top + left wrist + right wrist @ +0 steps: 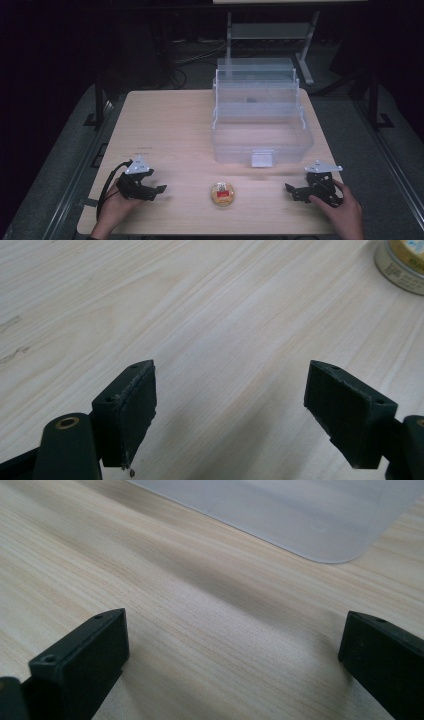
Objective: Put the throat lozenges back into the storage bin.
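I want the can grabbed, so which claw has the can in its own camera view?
The left claw: the can shows at its view's top right corner. The right claw faces the clear box instead.

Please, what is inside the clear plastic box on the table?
The clear plastic box has stepped tiers, and its lower part looks empty. One small dark object shows in an upper tier, too blurred to identify. The frosted walls may hide other small things.
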